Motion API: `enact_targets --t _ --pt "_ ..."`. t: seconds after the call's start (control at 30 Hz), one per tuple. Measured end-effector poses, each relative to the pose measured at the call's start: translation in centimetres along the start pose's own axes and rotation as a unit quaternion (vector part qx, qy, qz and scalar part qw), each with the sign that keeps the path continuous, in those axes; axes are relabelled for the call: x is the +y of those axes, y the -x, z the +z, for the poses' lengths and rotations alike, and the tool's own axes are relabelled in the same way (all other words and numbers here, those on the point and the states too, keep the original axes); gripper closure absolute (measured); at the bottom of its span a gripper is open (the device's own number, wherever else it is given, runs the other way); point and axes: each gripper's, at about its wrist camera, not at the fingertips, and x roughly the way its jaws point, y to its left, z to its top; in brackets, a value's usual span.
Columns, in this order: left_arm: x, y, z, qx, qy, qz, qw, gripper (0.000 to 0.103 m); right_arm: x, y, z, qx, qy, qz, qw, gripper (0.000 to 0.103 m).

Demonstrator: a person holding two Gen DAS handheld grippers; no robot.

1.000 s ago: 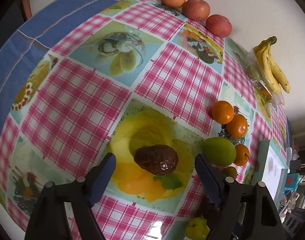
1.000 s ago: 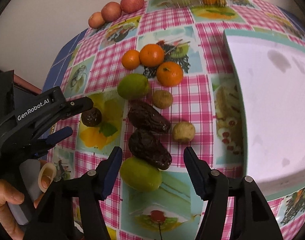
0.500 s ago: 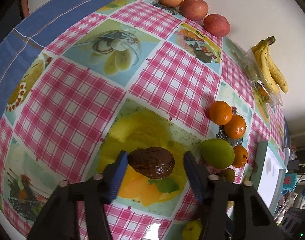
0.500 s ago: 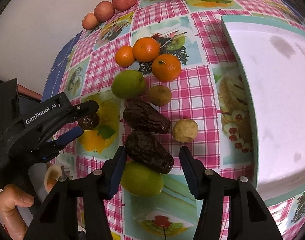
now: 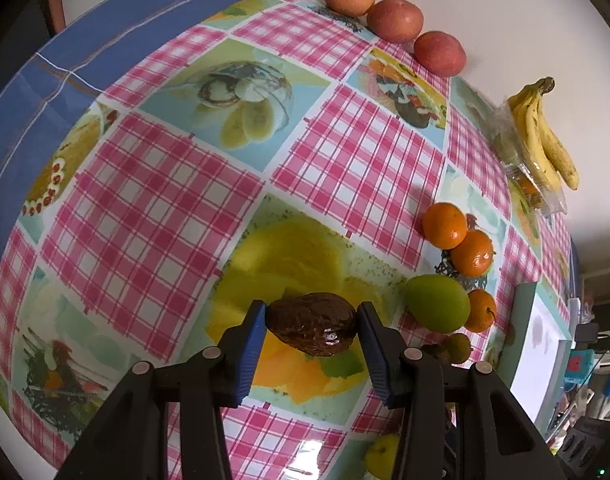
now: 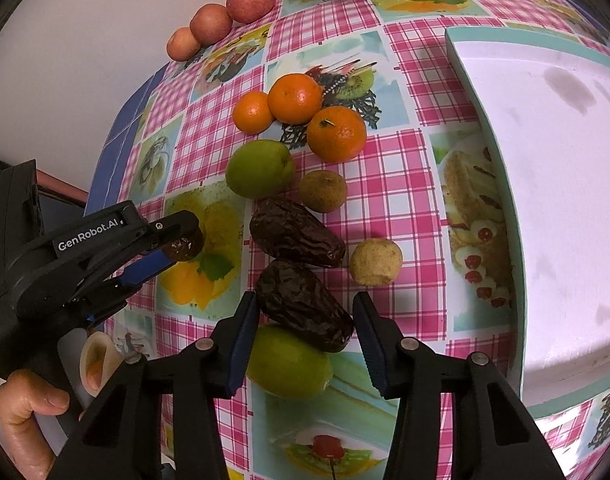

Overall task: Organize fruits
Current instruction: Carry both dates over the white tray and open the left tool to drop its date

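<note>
My left gripper (image 5: 311, 320) is shut on a dark wrinkled date (image 5: 311, 329), its blue pads touching both ends; the same gripper (image 6: 173, 246) and date (image 6: 183, 245) show in the right wrist view. My right gripper (image 6: 305, 320) straddles a second date (image 6: 305, 304) with its jaws partly closed; a gap shows on the right side. A third date (image 6: 295, 236) lies just beyond. Two green fruits (image 6: 260, 168) (image 6: 289, 362), three oranges (image 6: 297, 98) and two small tan fruits (image 6: 376, 262) lie around them.
Three red apples (image 5: 395, 20) line the far wall. Bananas (image 5: 545, 132) rest on a clear plastic box. A white board with a teal edge (image 6: 545, 160) covers the right of the checked tablecloth (image 5: 153, 220). The person's hand (image 6: 29, 416) holds the left gripper.
The left gripper's jaws closed in on the date until they gripped it. The right gripper moved forward over the nearest date and its jaws narrowed.
</note>
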Motion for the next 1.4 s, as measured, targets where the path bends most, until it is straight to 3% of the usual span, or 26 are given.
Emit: enact_targets --t 0.57,0.87,1.03,1.23,1.4 --pt "-1.8 3.8 -0.1 -0.041 -0.012 -0.029 0.9987 0.054 -0.4 3.9 0.2 -0.038 0.004 -0.005 0.999 0.054" --pt "-5.0 3.9 -1.5 -0.038 -0.045 -0.042 0.9974 0.054 -5.0 7.8 1.4 -0.082 -0.046 -0.042 0.995 0.054" --pt "-7.7 3.7 -3.0 -0.030 -0.078 -0.053 0.9951 0.054 -9.2 10.5 2.0 -0.113 -0.091 -0.088 0.986 0.054" --pt "-11.7 3.6 -5.1 -0.027 -0.133 -0.058 0.9891 0.054 -15.6 13.9 2.0 -0.147 -0.153 -0.155 0.965 0.054" --pt "-15.2 3.5 -7.3 -0.025 -0.185 -0.075 0.9797 0.054 -19.6 16.1 1.7 -0.163 -0.195 -0.169 0.952 0.054"
